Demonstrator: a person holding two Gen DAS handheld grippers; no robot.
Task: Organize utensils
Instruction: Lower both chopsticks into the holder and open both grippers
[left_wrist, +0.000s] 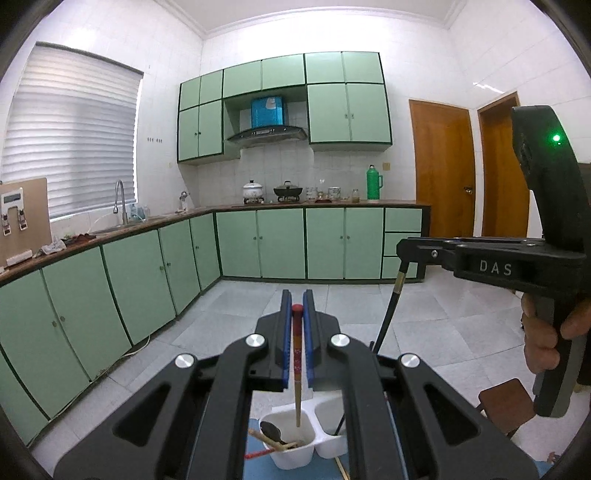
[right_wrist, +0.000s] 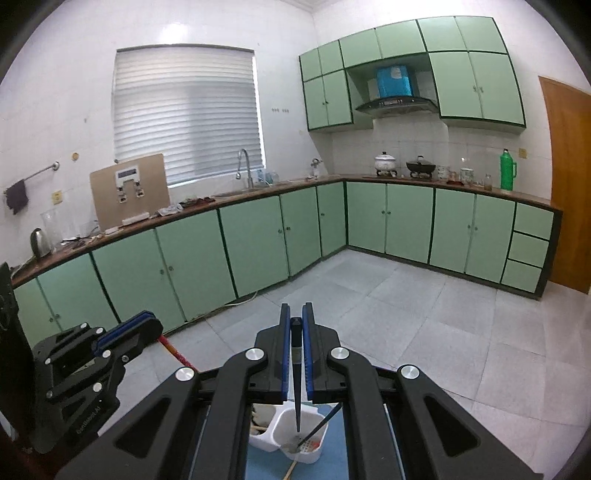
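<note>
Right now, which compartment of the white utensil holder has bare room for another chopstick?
In the white holder, the left compartment is crowded by a dark spoon and wooden chopsticks. The right compartment holds one leaning black chopstick and is otherwise bare. Both tongs carry a chopstick above it.

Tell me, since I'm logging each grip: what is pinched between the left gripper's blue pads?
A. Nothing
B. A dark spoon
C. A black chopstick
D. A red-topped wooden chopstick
D: in the left wrist view, the left gripper is shut on a red-topped wooden chopstick, whose lower end hangs over the white divided holder; the dark spoon lies inside that holder.
</note>
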